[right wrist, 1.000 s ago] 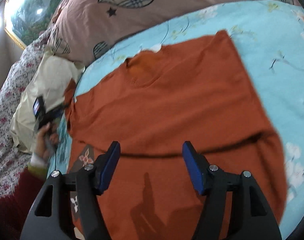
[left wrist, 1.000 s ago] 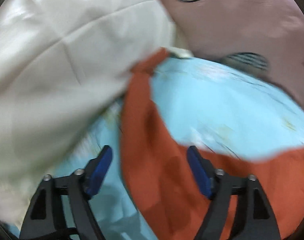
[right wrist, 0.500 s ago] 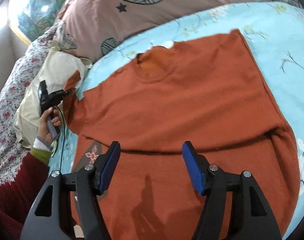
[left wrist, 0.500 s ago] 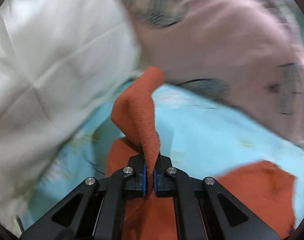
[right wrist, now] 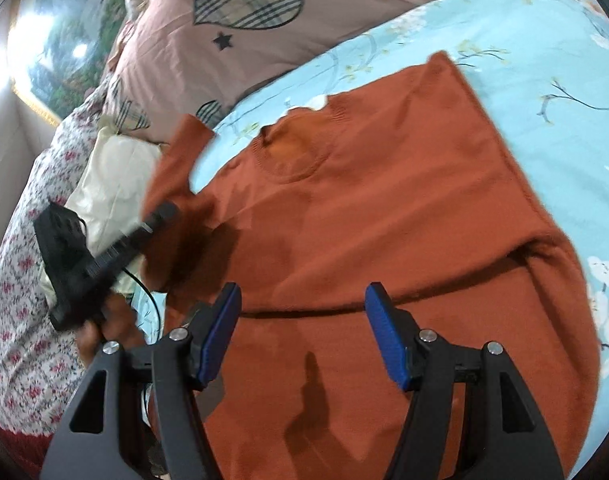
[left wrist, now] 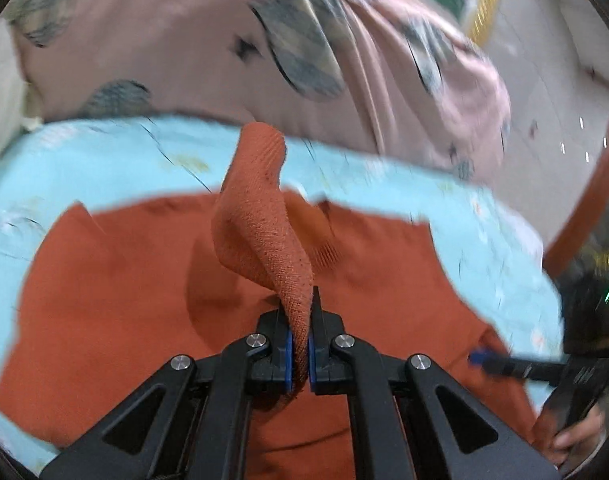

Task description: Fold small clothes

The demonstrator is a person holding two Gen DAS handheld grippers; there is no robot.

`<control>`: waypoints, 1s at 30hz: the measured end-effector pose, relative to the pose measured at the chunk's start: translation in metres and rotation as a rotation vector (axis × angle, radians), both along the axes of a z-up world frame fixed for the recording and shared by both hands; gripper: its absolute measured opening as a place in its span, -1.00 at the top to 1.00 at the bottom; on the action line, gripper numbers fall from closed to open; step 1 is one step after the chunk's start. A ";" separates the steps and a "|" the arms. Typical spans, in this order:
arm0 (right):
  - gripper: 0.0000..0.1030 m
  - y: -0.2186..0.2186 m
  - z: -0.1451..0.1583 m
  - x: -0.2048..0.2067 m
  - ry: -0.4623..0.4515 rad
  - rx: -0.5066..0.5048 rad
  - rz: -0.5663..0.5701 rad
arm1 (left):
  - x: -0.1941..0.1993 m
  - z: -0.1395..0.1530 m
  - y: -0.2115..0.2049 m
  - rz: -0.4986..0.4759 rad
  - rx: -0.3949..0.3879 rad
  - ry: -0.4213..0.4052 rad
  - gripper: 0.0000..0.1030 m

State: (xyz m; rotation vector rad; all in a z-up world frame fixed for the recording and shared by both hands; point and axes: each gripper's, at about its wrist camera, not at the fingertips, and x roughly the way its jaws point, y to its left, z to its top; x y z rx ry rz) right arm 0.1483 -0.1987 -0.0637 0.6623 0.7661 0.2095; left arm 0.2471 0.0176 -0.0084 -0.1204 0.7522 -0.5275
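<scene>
The rust-orange knit sweater [right wrist: 384, 208] lies flat, front up, on the pale blue floral bedsheet [right wrist: 544, 40], its round neckline [right wrist: 296, 152] toward the pink pillows [right wrist: 224, 40] and its hem toward whoever is holding the tools. Its long axis runs from neckline to hem, away from the right tool toward the pillows. The lower body already carries a crosswise crease with a dark shadow line under it. 1 sleeve [left wrist: 264, 232] is off the sheet: the left gripper [left wrist: 300, 356] has its blue pads clamped tight on the knit, and the cloth rises from the jaws in a twisted tongue with its cuff end hanging above the chest.

That sleeve is what the next move turns on, I would say. From the right wrist view it stands at the sweater's left edge, just beside the cream cushion [right wrist: 112, 184], with the whole torso lying to its right. So the carry should go crosswise, inward over the chest, square to the long axis, and the left hand is clearly the nearer one.

The right gripper [right wrist: 304, 336] hovers over the hem area with its jaws wide apart, holding nothing. It looks well placed to pin the body flat while the sleeve is laid across, though the knit may drag and bunch.
</scene>
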 end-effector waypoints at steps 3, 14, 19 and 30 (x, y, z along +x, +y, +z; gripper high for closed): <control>-0.27 -0.006 -0.003 0.005 0.007 0.007 -0.016 | 0.007 -0.035 -0.023 -0.044 0.056 0.061 0.86; -0.25 0.011 -0.014 0.090 0.033 0.058 0.056 | -0.029 -0.027 0.054 0.083 0.082 0.067 -0.01; -0.25 0.020 -0.027 0.123 0.045 0.130 0.101 | -0.052 -0.033 0.121 0.261 0.120 0.089 -0.01; 0.85 0.033 0.006 0.130 -0.048 0.127 0.048 | -0.014 -0.059 0.148 0.401 0.182 0.178 0.00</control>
